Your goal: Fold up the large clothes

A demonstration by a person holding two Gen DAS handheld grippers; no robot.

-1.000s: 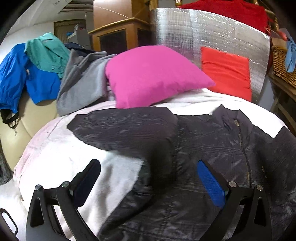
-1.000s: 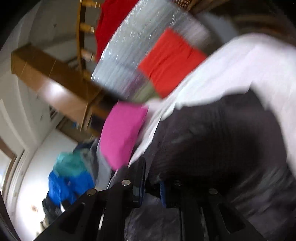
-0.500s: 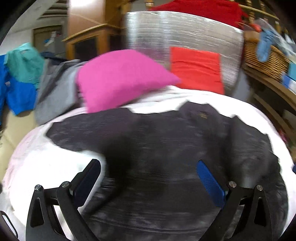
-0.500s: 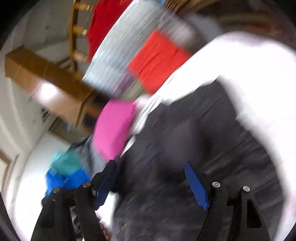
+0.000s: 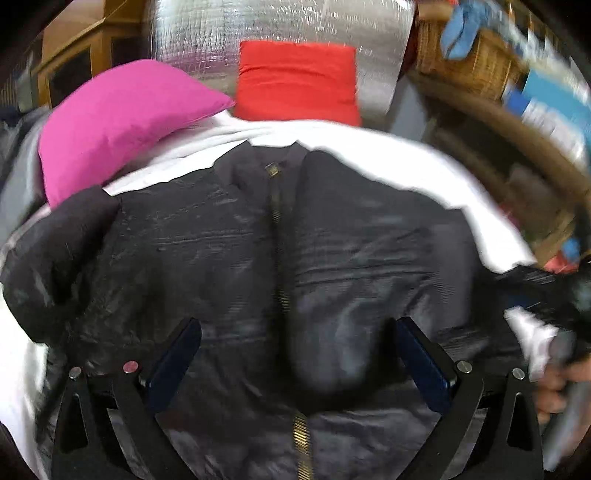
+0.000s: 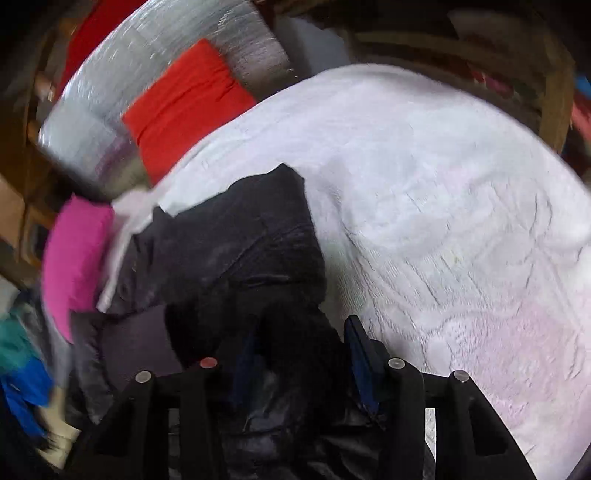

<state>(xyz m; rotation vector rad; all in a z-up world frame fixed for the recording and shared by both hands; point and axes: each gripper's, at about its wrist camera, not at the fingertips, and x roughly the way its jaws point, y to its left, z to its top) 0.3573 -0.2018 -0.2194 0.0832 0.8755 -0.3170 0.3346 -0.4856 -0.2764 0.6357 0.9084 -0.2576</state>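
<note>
A black zip-up jacket (image 5: 221, 258) lies front up on a white bedspread (image 5: 388, 140), collar at the far end. One sleeve is folded across its left side. My left gripper (image 5: 297, 325) hovers open over the lower chest, a finger on each side of the brass zipper (image 5: 275, 221). My right gripper (image 6: 301, 328) is at the jacket's (image 6: 240, 251) right edge with its jaws closing. Dark fabric bunches between them, and the pads do not visibly pinch it. In the left wrist view the right gripper (image 5: 539, 288) and a hand (image 5: 554, 391) show at the right edge.
A pink pillow (image 5: 122, 122) and a red cushion (image 5: 295, 81) lean on a silver foil mat (image 5: 207, 33) at the bed's head. A wicker basket (image 5: 465, 62) and shelves stand to the right, a wooden cabinet (image 5: 74, 55) to the left. Bare bedspread (image 6: 443, 221) lies right of the jacket.
The left gripper swung right from the folded sleeve to the zipper. The right gripper let go of the dark fabric, opened wide, dropped to the jacket's edge, and its jaws have narrowed again.
</note>
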